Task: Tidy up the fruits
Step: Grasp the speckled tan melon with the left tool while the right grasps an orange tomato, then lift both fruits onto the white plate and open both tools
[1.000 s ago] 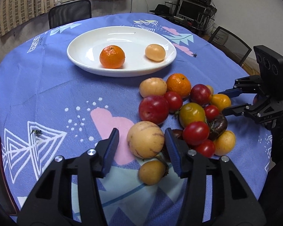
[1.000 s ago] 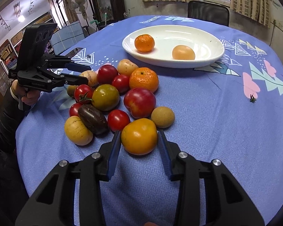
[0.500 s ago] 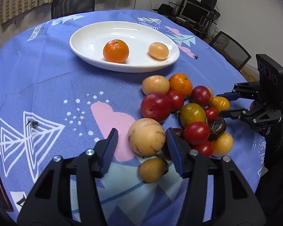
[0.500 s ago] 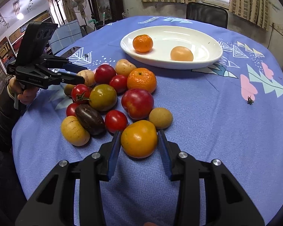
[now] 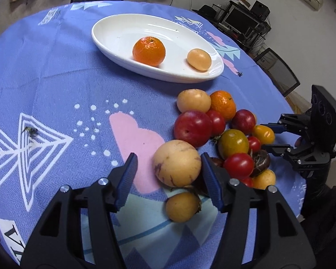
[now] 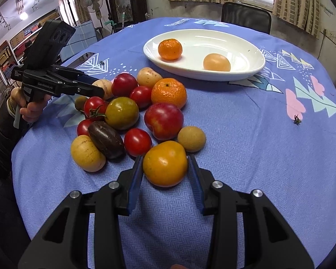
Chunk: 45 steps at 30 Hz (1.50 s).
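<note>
Left wrist view: my left tongs (image 5: 169, 174) stand spread around the pale yellow speckled melon (image 5: 177, 164), the right pad touching or nearly touching its side, the left pad apart from it with a clear gap; nothing is pinched. Against a second ago, the view has tipped and drawn closer over the heap, and the melon sits a little higher between the pads while the gap has hardly narrowed. A small yellow fruit (image 5: 182, 206) lies just below the melon, on the blue patterned tabletop (image 5: 56, 71). The white oval plate (image 5: 105, 38) beyond holds one mandarin (image 5: 149, 50) and one pale orange fruit (image 5: 199, 59). Right wrist view: my right tongs (image 6: 165, 168) are closed in on the large orange tomato (image 6: 165, 163), both pads against or just beside its flanks; full contact I cannot confirm. The tomato sits as it did a second ago, the pads barely nearer. The remaining heap, including a red plum (image 6: 164, 121), a dark purple fruit (image 6: 106, 139) and a second mandarin (image 6: 169, 93), lies untouched near the plate. My judgement: both grasps are set up but not completed, two pieces plated, most unsorted.
</note>
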Available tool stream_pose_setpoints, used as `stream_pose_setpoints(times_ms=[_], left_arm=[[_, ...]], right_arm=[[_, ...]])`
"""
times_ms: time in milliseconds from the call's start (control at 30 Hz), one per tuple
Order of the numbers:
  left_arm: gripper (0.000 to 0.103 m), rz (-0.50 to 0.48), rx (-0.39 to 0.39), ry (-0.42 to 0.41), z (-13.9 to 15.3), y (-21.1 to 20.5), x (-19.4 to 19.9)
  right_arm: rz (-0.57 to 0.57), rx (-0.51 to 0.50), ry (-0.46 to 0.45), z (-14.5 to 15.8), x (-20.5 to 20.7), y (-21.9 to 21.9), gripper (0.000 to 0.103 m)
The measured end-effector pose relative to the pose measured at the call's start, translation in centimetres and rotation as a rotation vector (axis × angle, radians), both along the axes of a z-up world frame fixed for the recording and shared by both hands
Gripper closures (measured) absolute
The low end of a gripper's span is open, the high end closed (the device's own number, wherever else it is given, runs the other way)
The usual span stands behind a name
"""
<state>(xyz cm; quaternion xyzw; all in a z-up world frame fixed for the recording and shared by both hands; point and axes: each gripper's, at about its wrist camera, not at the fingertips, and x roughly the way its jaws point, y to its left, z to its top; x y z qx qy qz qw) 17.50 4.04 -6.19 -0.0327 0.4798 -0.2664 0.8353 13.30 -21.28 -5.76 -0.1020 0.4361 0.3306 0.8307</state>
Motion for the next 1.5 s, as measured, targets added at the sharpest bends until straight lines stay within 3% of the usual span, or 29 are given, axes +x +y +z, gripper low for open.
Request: stream_pose_setpoints(times_ms=[167, 267, 333, 433, 700, 800, 867, 1200, 1500], left_arm=[[0.051, -0.015, 0.037, -0.033, 0.2, -0.5, -0.3], [0.051, -0.034, 0.12, -0.103, 0.7, -1.5, -1.3], [0.054, -0.044, 0.135, -0.119, 0.8, -1.8, -1.6], [0.059, -0.037, 0.096, -0.087, 0.6, -1.2, -1.1], [0.059, -0.038, 0.053, -0.046, 0.5, -0.2, -1.1], [0.059, -0.031, 0.097, -0.03, -0.2, -0.7, -0.9], [0.06, -0.038, 0.142, -0.067, -0.5, -1.4, -1.2], [0.06, -0.017, 0.109, -0.06, -1.6, -1.4, 0.1], [0.06, 0.019, 0.068, -0.101, 0.4, -0.9, -0.6]], right_arm=[[-0.005, 0.004, -0.005, 0.1, 0.0, 0.0, 0.062], [-0.009, 0.008, -0.005, 0.1, 0.1, -0.1, 0.062], [-0.009, 0.007, -0.007, 0.1, 0.1, -0.1, 0.062], [-0.003, 0.007, -0.008, 0.1, 0.0, -0.1, 0.062], [-0.004, -0.006, 0.0, -0.1, 0.2, 0.0, 0.062], [0.005, -0.013, -0.005, -0.1, 0.1, 0.2, 0.062], [0.001, -0.012, -0.006, -0.1, 0.1, 0.2, 0.062], [-0.014, 0.011, -0.013, 0.1, 0.0, -0.2, 0.063], [-0.031, 0.102, 0.012, 0.8, 0.3, -1.5, 0.063]])
